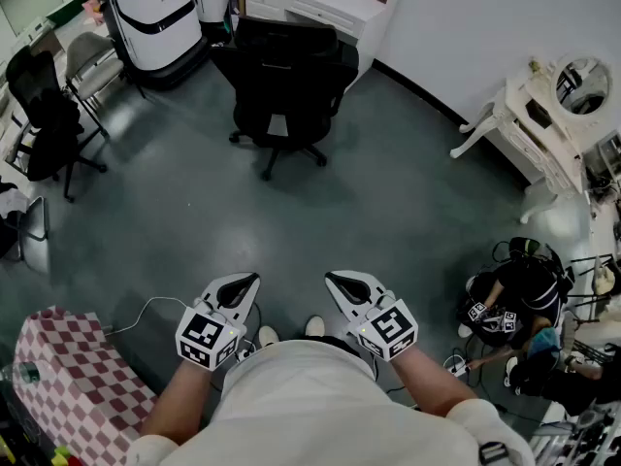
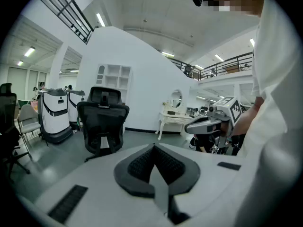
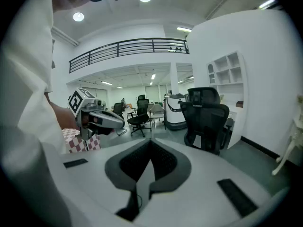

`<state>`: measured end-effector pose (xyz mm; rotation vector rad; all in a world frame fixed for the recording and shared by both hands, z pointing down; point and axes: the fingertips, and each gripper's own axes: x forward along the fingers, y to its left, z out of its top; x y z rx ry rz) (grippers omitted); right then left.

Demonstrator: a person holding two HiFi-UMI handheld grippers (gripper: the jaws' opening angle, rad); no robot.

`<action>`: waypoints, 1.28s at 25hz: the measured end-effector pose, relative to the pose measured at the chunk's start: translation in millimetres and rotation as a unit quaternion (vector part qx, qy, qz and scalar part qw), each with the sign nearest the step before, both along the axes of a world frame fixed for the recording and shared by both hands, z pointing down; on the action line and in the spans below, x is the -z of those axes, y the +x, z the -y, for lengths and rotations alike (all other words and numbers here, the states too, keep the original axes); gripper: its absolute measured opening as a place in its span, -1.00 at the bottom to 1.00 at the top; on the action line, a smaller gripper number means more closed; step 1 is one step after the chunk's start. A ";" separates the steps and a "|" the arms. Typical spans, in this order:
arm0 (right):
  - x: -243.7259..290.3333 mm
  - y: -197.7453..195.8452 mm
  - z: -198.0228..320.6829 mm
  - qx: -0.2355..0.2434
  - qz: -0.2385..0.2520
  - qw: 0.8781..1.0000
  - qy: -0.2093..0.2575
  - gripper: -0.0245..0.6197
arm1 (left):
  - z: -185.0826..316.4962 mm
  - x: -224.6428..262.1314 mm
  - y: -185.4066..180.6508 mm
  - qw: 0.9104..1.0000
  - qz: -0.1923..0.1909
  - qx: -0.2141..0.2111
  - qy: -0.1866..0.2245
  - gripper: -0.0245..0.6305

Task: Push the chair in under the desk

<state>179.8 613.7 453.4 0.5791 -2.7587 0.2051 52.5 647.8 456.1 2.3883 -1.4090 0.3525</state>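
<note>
Left gripper, right gripper: jaws together, empty, side by side close to person's body. Black chair at far edge of floor, just before white desk, well apart from grippers.

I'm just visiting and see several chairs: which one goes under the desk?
Find the white wall in the head view, then the white desk beside it. The chair stands right before that desk: black, high-backed, on its own, whereas the other black chair sits far left beside a grey chair.
</note>
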 end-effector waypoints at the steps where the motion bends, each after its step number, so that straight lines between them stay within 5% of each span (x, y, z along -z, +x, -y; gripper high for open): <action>1: 0.8 5.0 1.2 -0.001 0.000 1.000 -0.001 -0.92 | 1.4 1.6 5.6 1.000 -0.001 -0.001 0.001 -0.94; 16: 0.3 70.3 27.6 -0.013 0.014 1.000 -0.005 -0.91 | 26.1 2.5 66.8 1.000 0.002 0.003 -0.004 -0.93; 20: -4.8 89.8 37.6 -0.004 0.017 1.000 -0.005 -0.81 | 40.9 1.5 86.2 1.000 0.006 0.012 -0.003 -0.77; 32: -24.4 146.6 86.0 -0.027 0.006 1.000 0.008 -0.76 | 95.7 -5.6 127.7 0.999 0.015 0.039 -0.007 -0.71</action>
